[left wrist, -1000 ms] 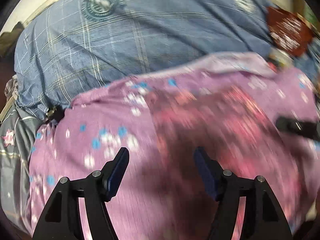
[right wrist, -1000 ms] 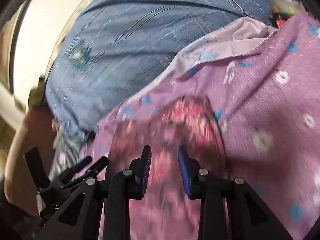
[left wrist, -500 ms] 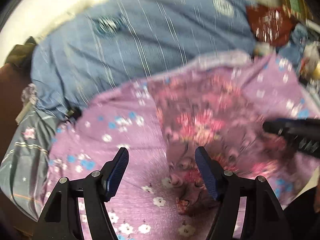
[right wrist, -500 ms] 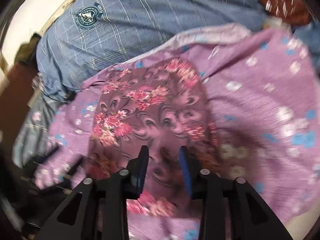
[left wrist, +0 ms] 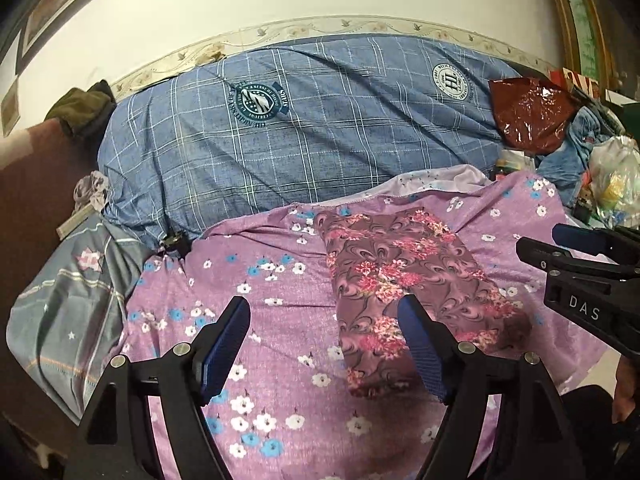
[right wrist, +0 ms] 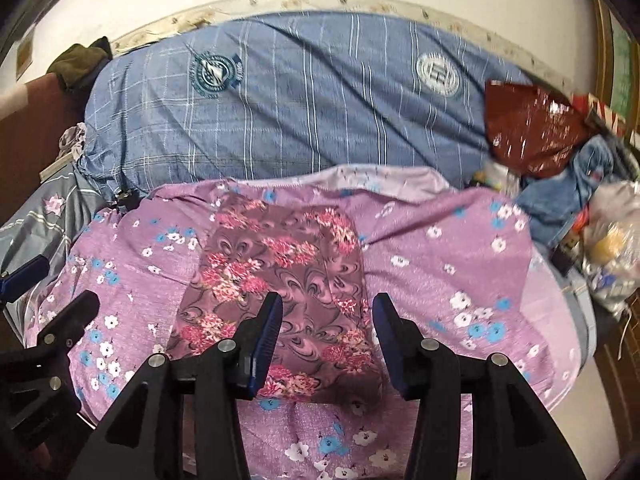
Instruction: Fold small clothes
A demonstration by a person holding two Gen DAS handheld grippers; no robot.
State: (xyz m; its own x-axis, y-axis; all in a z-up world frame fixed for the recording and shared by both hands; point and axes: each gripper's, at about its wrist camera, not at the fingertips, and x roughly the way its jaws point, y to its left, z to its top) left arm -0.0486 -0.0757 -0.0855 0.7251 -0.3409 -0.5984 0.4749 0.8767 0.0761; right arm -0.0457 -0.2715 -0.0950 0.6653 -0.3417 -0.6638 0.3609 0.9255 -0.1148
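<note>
A small maroon garment with pink flowers [left wrist: 404, 280] lies folded flat as a long rectangle on the purple flowered sheet [left wrist: 272, 320]; it also shows in the right wrist view [right wrist: 280, 276]. My left gripper [left wrist: 324, 344] is open and empty, raised above the sheet at the garment's left edge. My right gripper [right wrist: 326, 332] is open and empty, raised over the garment's near end. The right gripper also shows at the right edge of the left wrist view [left wrist: 580, 252].
A blue checked quilt [left wrist: 320, 128] lies behind the sheet. A dark red plastic bag [left wrist: 528, 116], blue denim [right wrist: 576, 196] and a clear bag of items [right wrist: 612, 240] crowd the right. A grey pillow [left wrist: 72, 292] lies left.
Both grippers have pulled back and up from the garment, which now lies flat and sharp in view. The right gripper's jaws have opened wider.
</note>
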